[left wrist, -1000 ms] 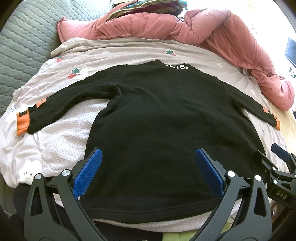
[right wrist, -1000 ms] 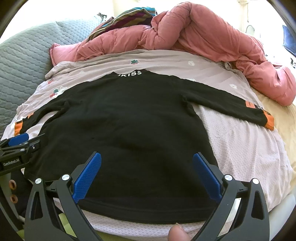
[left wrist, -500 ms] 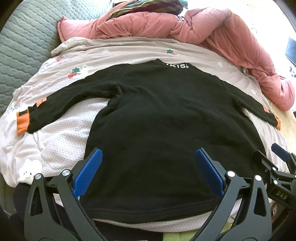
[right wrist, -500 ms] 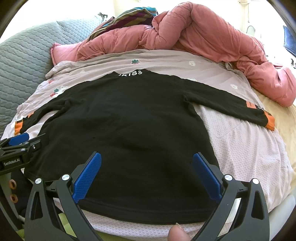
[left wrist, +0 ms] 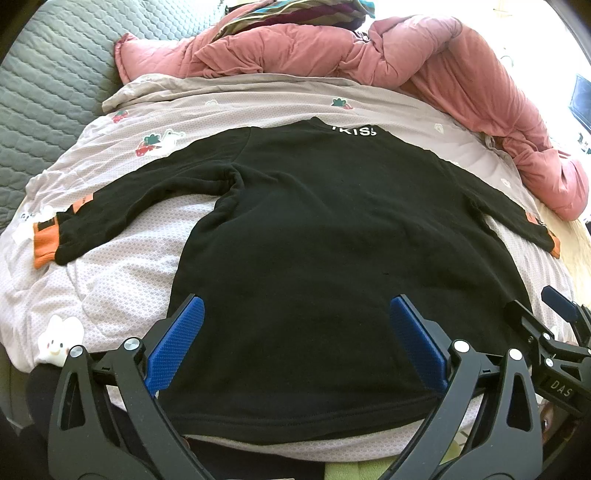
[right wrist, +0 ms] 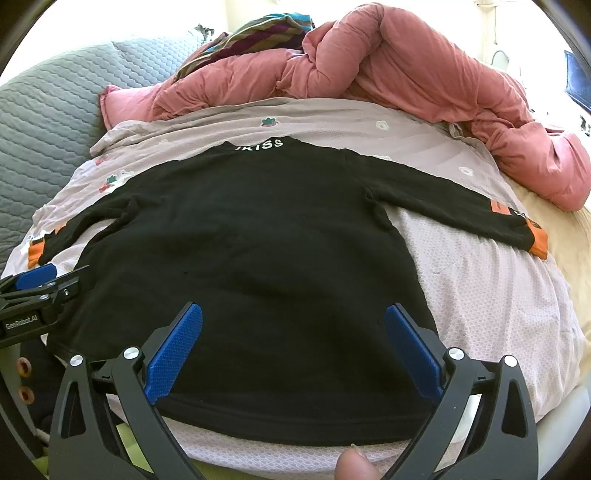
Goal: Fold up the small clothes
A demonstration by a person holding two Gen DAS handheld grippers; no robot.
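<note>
A small black long-sleeved sweater with orange cuffs lies flat and spread out on a pale patterned sheet, back up, collar lettering at the far end. It also shows in the right wrist view. My left gripper is open and empty, hovering over the sweater's hem near its left side. My right gripper is open and empty, over the hem nearer the right side. Each gripper shows at the edge of the other's view: the right one, the left one.
A bunched pink duvet lies along the far and right side of the bed. A striped cloth sits behind it. A grey quilted cover is at the left. The bed's near edge is just below the hem.
</note>
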